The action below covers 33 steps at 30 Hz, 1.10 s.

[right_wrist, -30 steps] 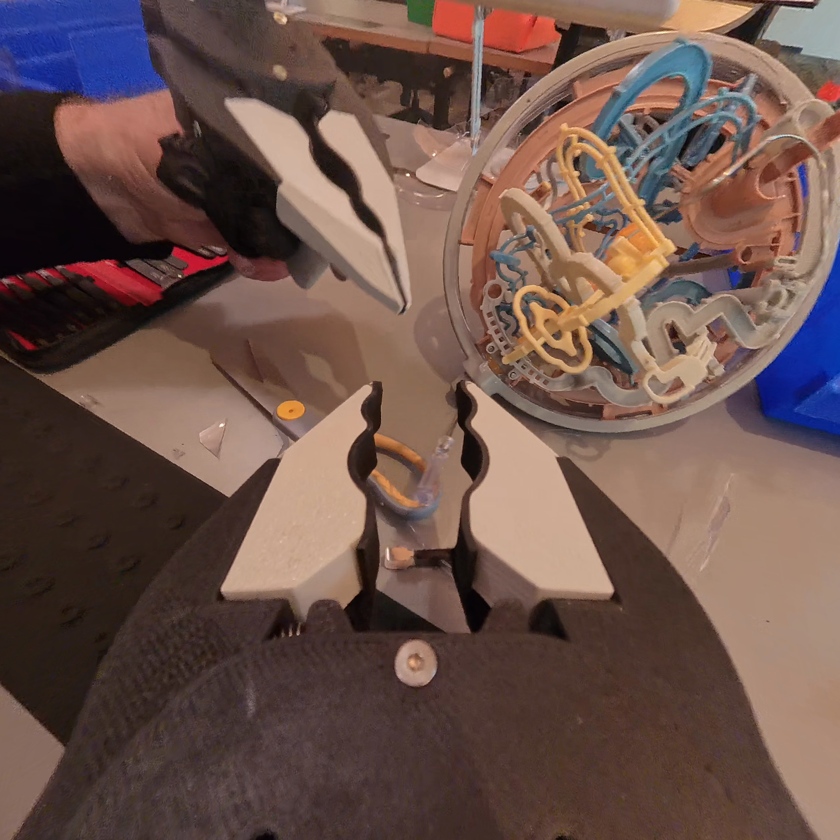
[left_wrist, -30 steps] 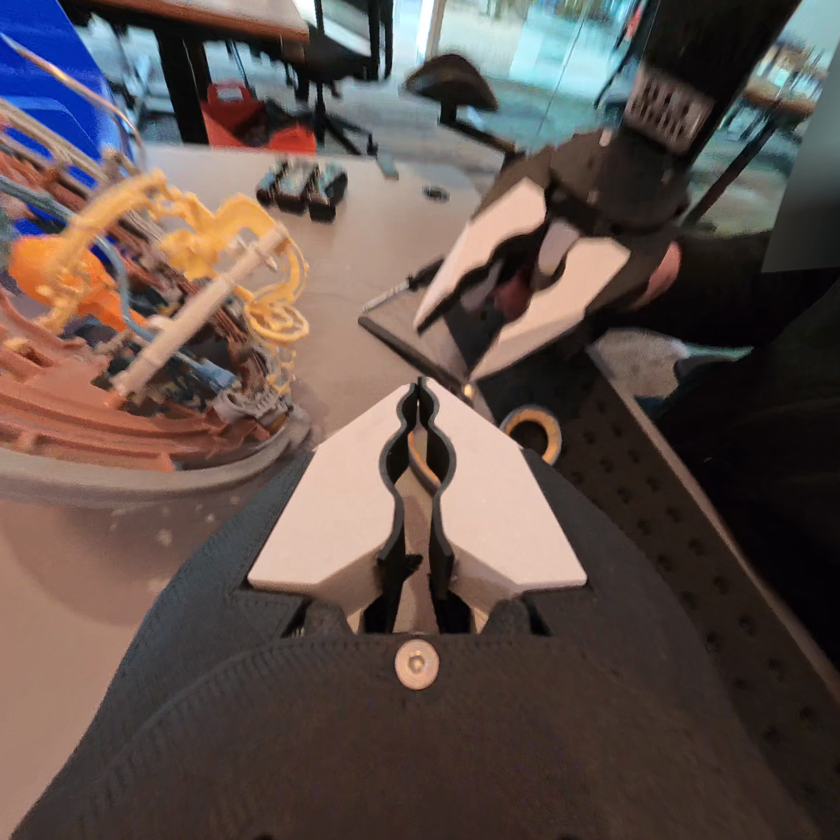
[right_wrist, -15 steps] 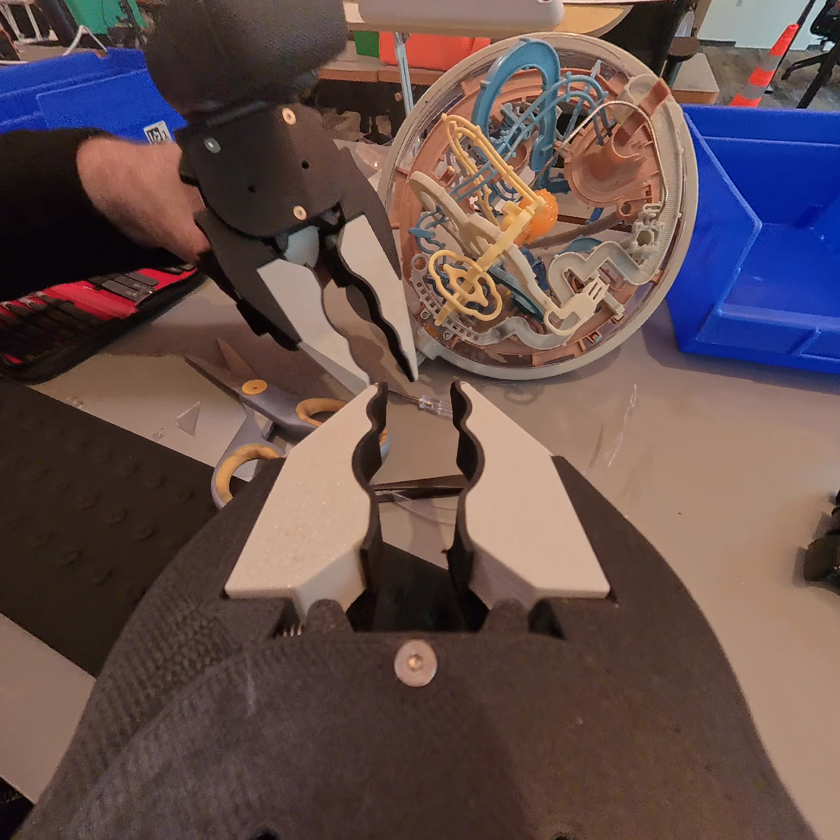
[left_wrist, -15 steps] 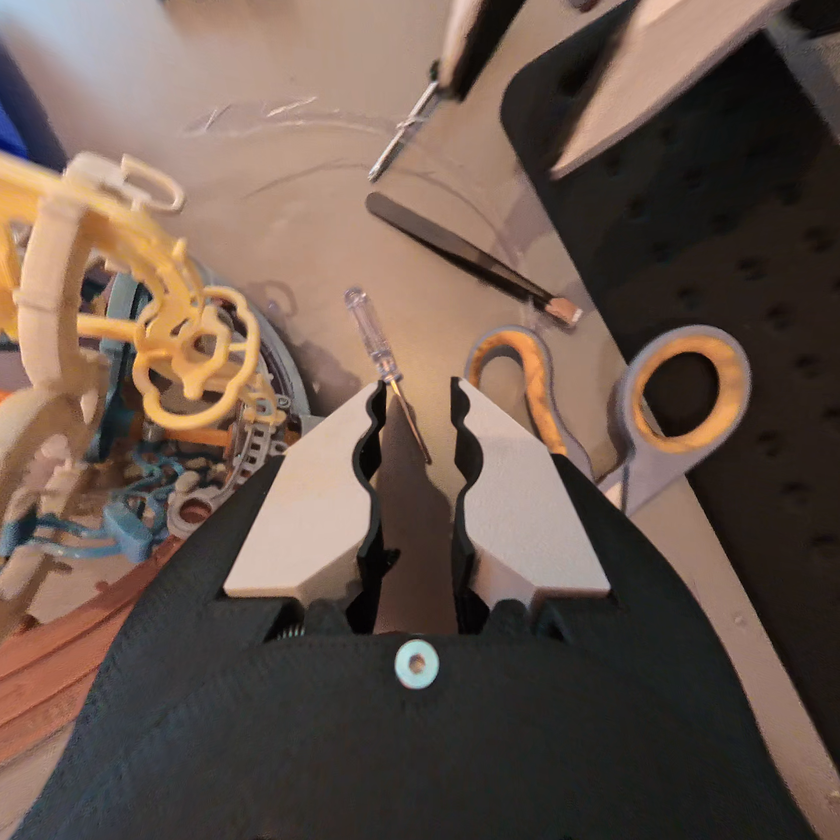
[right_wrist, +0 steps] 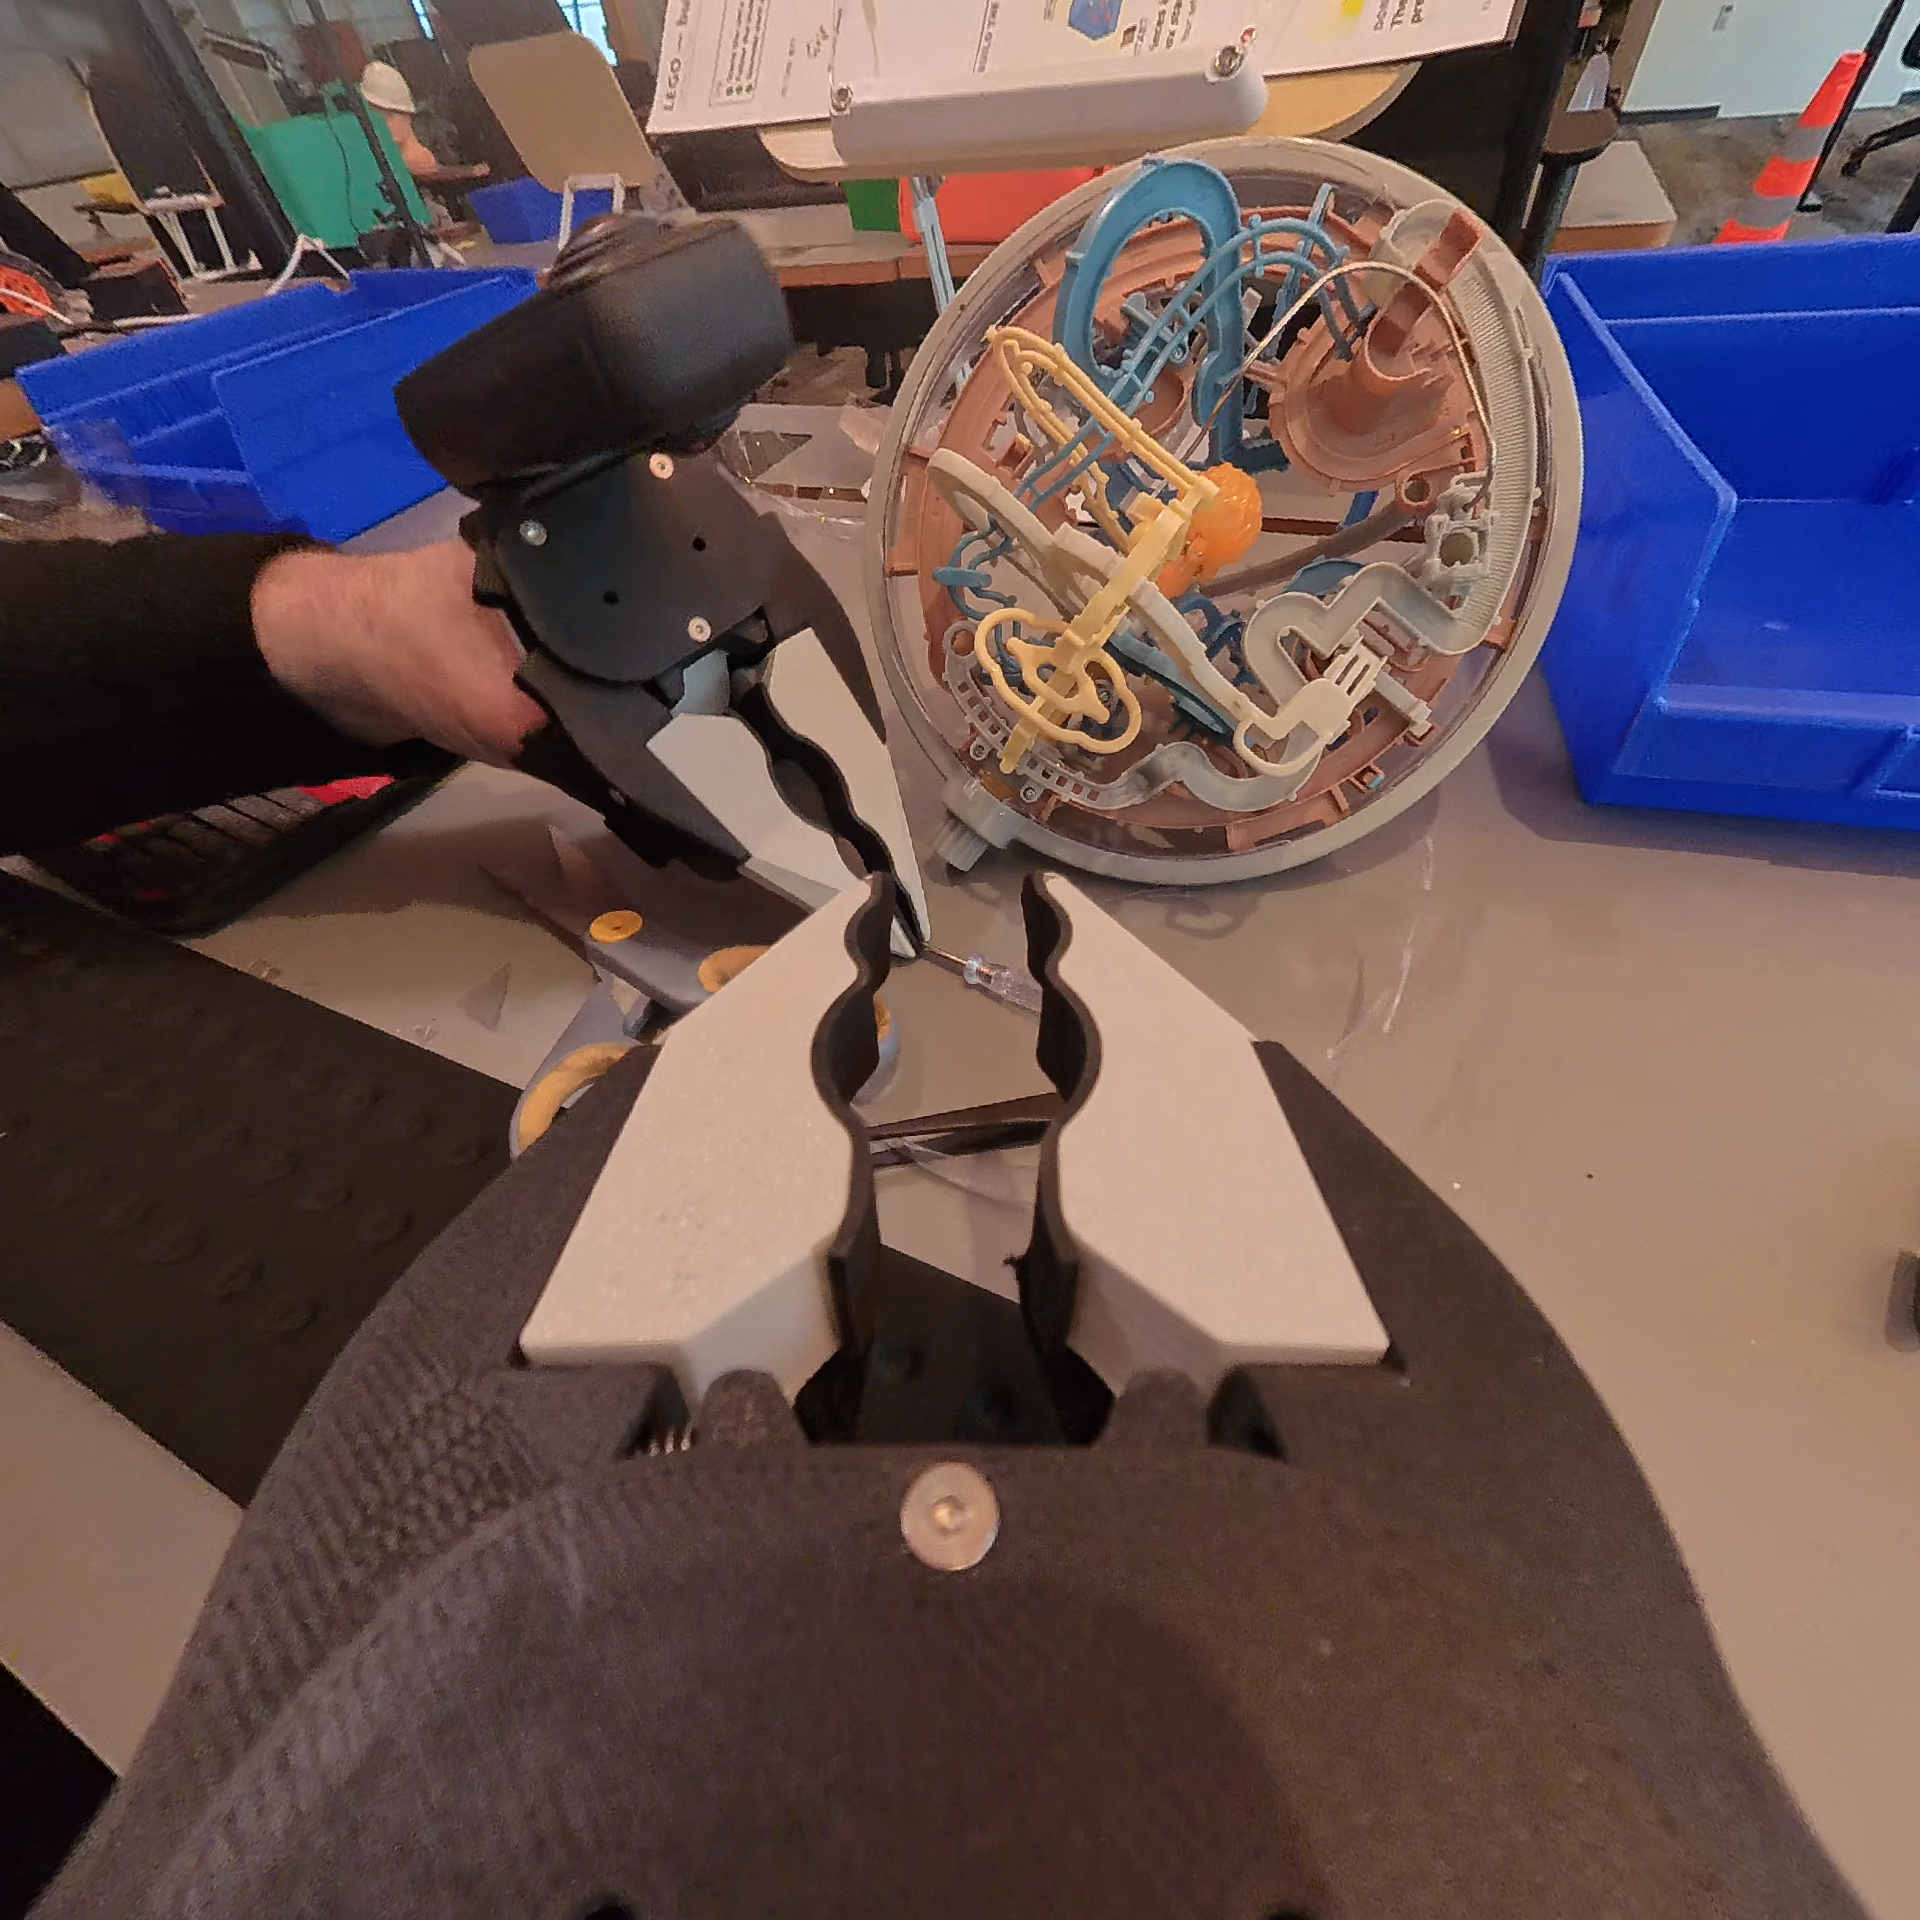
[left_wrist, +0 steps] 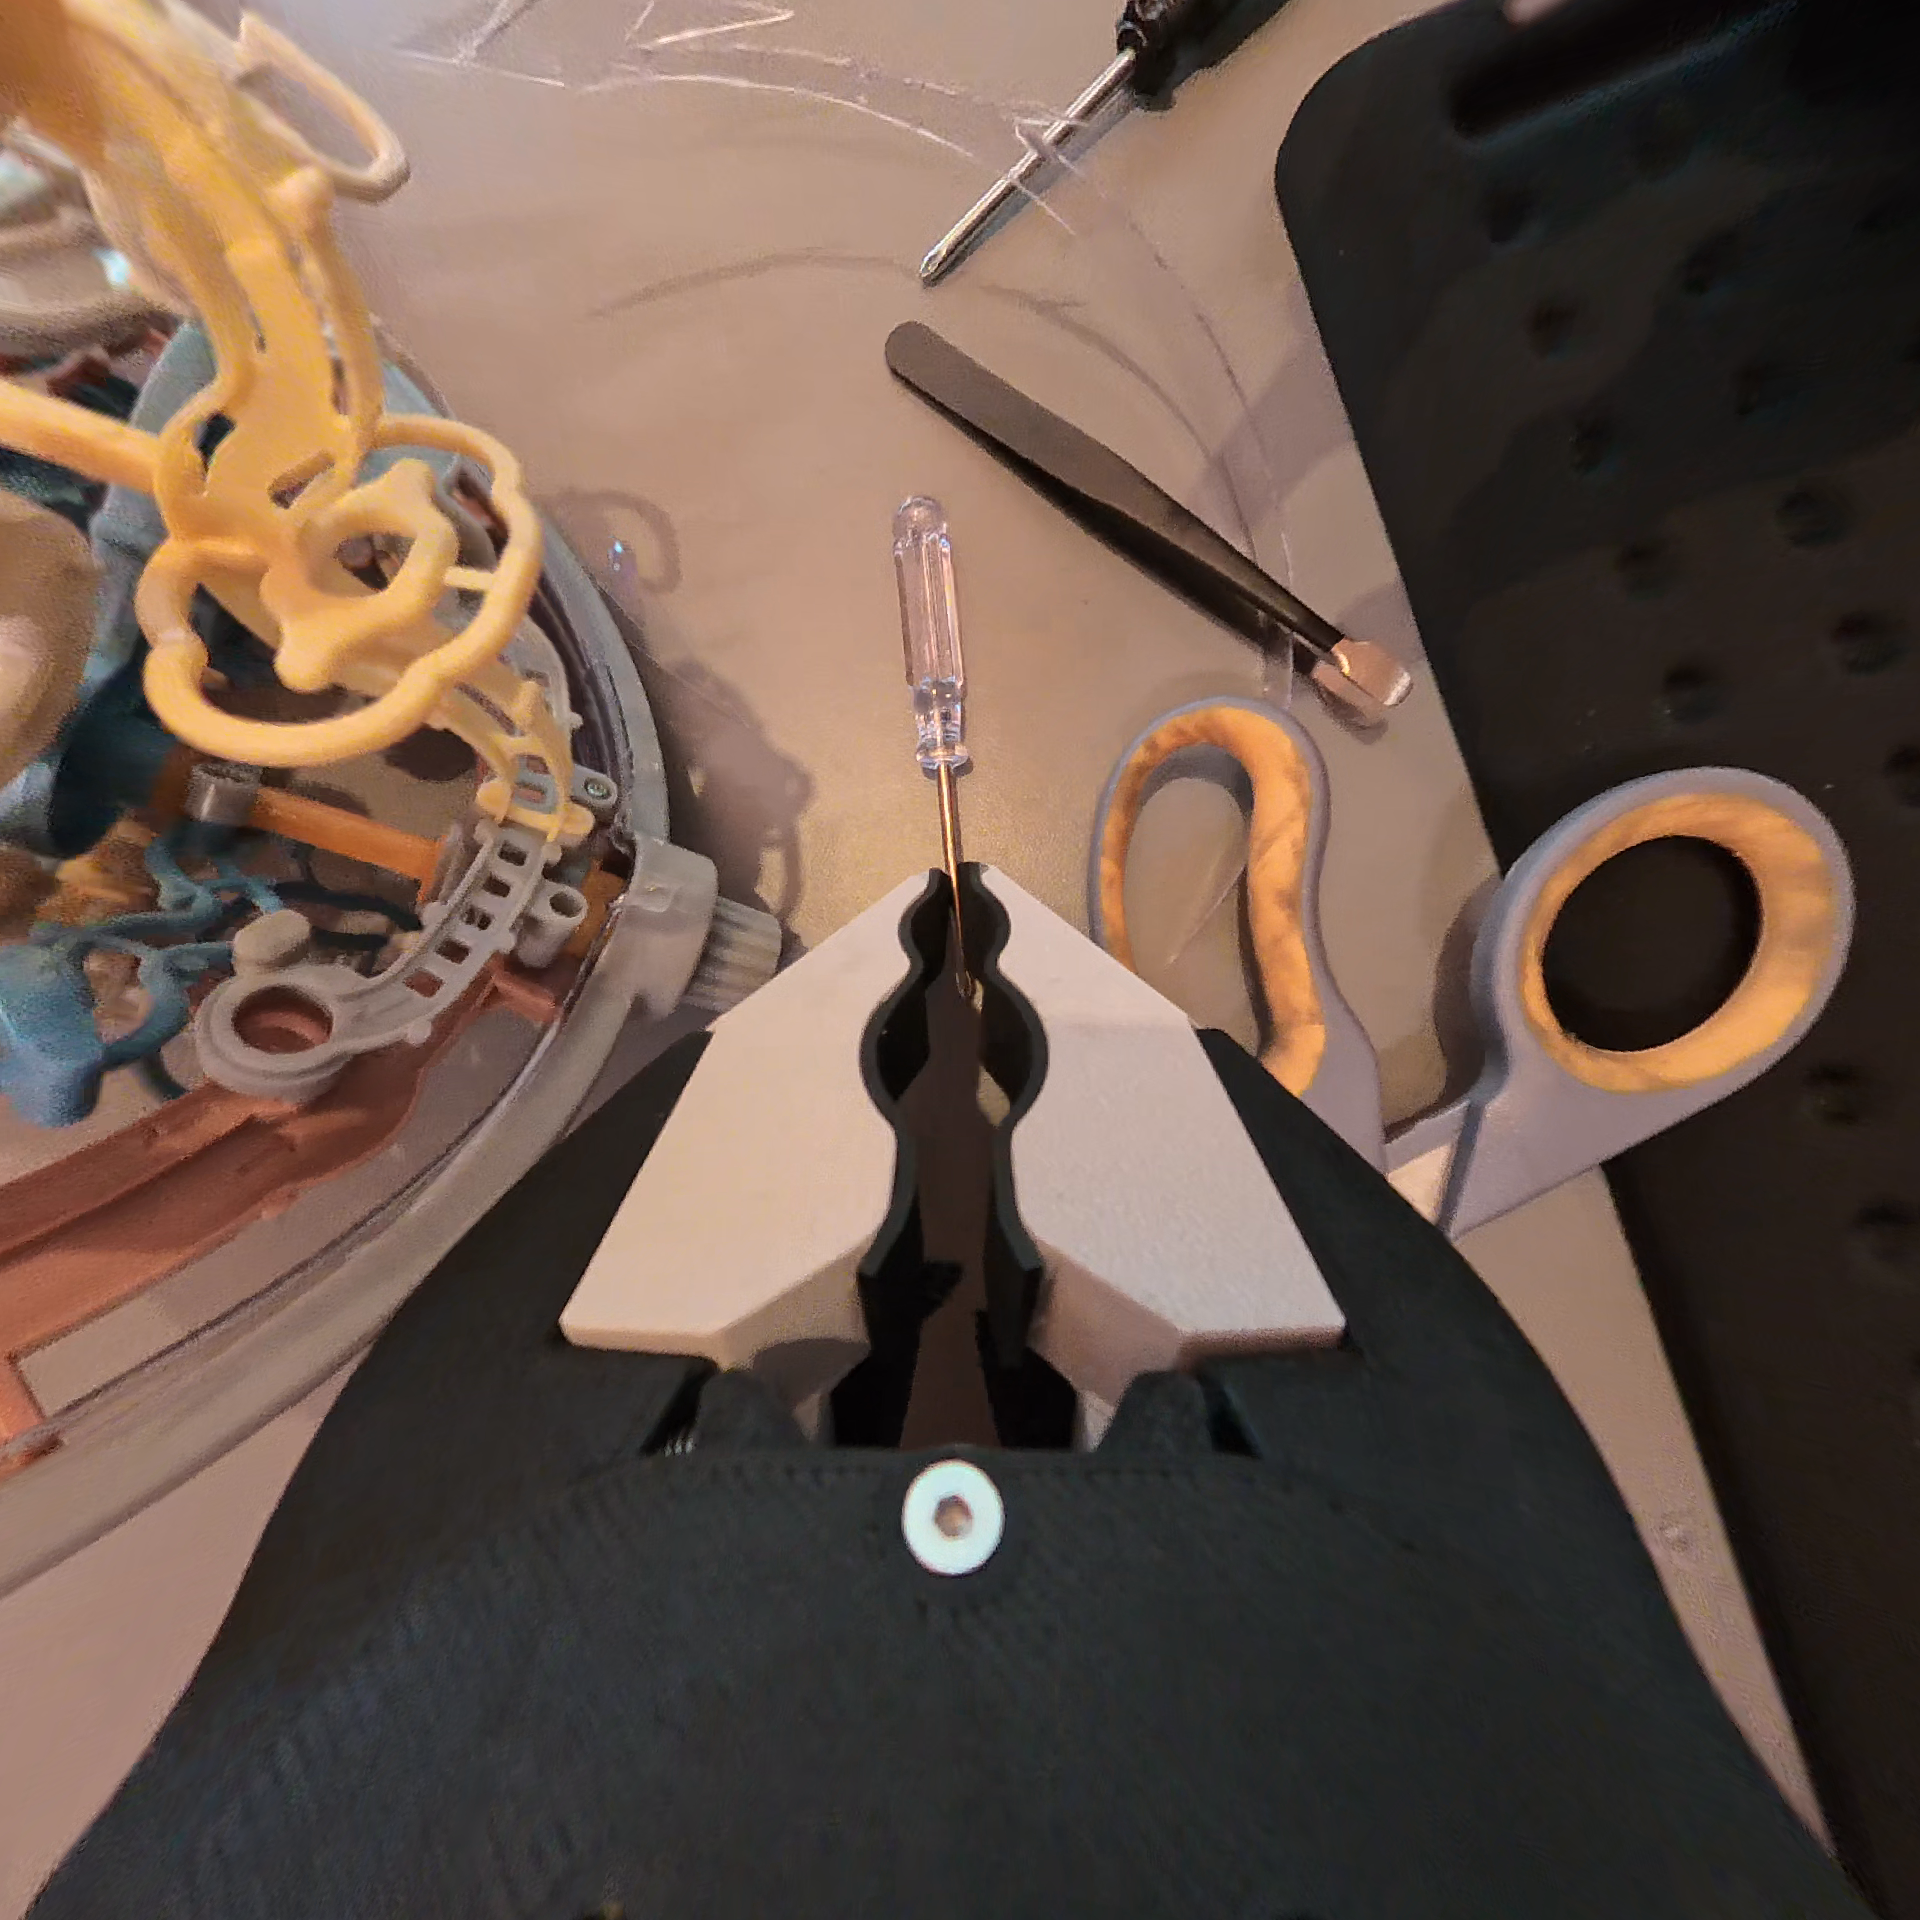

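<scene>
My left gripper (left_wrist: 951,883) points down at the table and is shut on the thin metal shaft of a small clear-handled screwdriver (left_wrist: 928,623), whose handle lies flat ahead of the tips. The right wrist view shows the left gripper (right_wrist: 906,935) with its tips on the table and the screwdriver (right_wrist: 992,977) sticking out to its right. My right gripper (right_wrist: 951,894) is open and empty, hovering just behind them. Black tweezers (left_wrist: 1122,509) lie on the table and show between my right fingers (right_wrist: 956,1138).
A round clear maze ball (left_wrist: 312,727) (right_wrist: 1226,509) stands close to the left gripper. Grey-and-orange scissors (left_wrist: 1662,1075) (right_wrist: 644,966) lie half on a black mat (left_wrist: 1662,520) (right_wrist: 208,1143). A larger screwdriver (left_wrist: 1049,145) lies farther off. Blue bins (right_wrist: 1766,540) stand behind. The grippers' ends are close to 12 cm from one another.
My left gripper tipped down to the table, opened over the small screwdriver, then shut on its shaft. My right gripper drew back and stayed open.
</scene>
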Each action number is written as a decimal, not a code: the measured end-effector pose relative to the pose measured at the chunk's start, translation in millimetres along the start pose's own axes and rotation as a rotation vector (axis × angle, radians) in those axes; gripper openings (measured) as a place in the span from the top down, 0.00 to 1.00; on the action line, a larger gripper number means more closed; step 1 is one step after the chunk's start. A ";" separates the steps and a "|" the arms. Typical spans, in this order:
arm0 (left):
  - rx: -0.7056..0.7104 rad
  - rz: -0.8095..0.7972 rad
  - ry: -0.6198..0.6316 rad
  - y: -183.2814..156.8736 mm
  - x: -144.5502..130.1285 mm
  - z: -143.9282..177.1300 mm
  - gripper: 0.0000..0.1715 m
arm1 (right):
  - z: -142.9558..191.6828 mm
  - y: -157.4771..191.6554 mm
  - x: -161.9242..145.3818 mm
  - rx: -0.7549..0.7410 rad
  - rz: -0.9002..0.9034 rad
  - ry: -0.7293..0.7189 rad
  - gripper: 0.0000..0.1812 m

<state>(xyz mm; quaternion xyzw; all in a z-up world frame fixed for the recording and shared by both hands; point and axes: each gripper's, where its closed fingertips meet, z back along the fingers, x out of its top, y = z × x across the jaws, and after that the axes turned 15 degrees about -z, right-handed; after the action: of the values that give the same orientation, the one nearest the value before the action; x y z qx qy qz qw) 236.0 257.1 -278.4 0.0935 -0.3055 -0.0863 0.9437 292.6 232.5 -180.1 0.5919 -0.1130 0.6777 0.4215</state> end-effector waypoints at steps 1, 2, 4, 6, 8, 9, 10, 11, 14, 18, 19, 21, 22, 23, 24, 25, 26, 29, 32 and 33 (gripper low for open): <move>0.030 -0.019 0.004 1.1 -0.7 0.3 1.00 | 0.8 -0.1 0.9 0.004 -0.006 -0.005 0.87; 0.054 -0.028 -0.008 1.9 0.0 1.5 1.00 | 1.7 -0.2 1.7 0.009 -0.011 -0.009 0.87; 0.108 -0.039 -0.079 5.8 8.5 9.8 1.00 | 3.4 -1.1 3.1 0.015 -0.022 -0.015 0.86; 0.160 -0.132 -0.145 4.6 22.4 23.9 1.00 | 5.1 -2.5 4.1 0.025 -0.042 -0.017 0.84; 0.226 -0.206 -0.188 3.8 37.9 40.4 1.00 | 6.0 -3.9 5.2 0.043 -0.079 -0.013 0.82; 0.246 -0.259 -0.215 0.4 47.3 48.3 1.00 | 6.3 -4.0 6.0 0.059 -0.099 -0.012 0.81; 0.284 -0.309 -0.225 0.0 54.8 55.8 1.00 | 6.5 -4.7 6.7 0.069 -0.118 -0.010 0.80; 0.318 -0.344 -0.212 1.4 58.8 61.3 1.00 | 6.6 -5.0 7.9 0.081 -0.136 -0.012 0.79; 0.374 -0.461 -0.220 -2.3 73.3 73.5 1.00 | 5.4 2.9 7.2 0.156 -0.186 0.011 0.78; 0.382 -0.587 -0.216 -15.3 85.0 75.7 1.00 | 2.2 20.4 6.0 0.258 -0.220 0.038 0.82; 0.390 -0.598 -0.214 -16.0 86.3 76.3 1.00 | 1.5 23.7 5.0 0.277 -0.229 0.048 0.85; 0.396 -0.598 -0.224 -15.4 85.9 78.0 1.00 | 1.8 26.3 6.7 0.301 -0.246 0.042 0.91; 0.396 -0.588 -0.240 -15.2 86.4 79.6 1.00 | 2.4 28.6 7.6 0.318 -0.251 0.038 0.91; 0.401 -0.590 -0.238 -14.3 85.1 80.0 1.00 | 2.7 32.4 6.9 0.340 -0.252 0.046 0.93; 0.399 -0.598 -0.226 -14.4 83.0 78.9 1.00 | 2.3 35.3 5.7 0.351 -0.247 0.056 0.95; 0.405 -0.610 -0.218 -14.4 81.7 78.3 1.00 | 1.6 36.8 5.3 0.353 -0.236 0.059 0.95; 0.402 -0.618 -0.214 -15.1 80.5 77.5 1.00 | 1.4 38.4 4.8 0.356 -0.219 0.060 0.96; 0.397 -0.623 -0.232 -15.5 80.8 79.7 1.00 | 1.3 40.3 5.5 0.356 -0.187 0.064 0.96; 0.392 -0.622 -0.235 -13.2 78.6 79.2 1.00 | -1.0 39.5 4.8 0.342 -0.174 0.077 0.96; 0.396 -0.621 -0.242 -12.6 78.6 79.7 1.00 | -1.6 39.5 5.6 0.343 -0.176 0.076 0.96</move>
<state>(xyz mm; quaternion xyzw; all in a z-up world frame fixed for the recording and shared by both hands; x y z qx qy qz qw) 250.2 217.8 -173.9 0.3512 -0.3826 -0.3174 0.7934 264.0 211.5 -161.9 0.6368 0.0724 0.6692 0.3759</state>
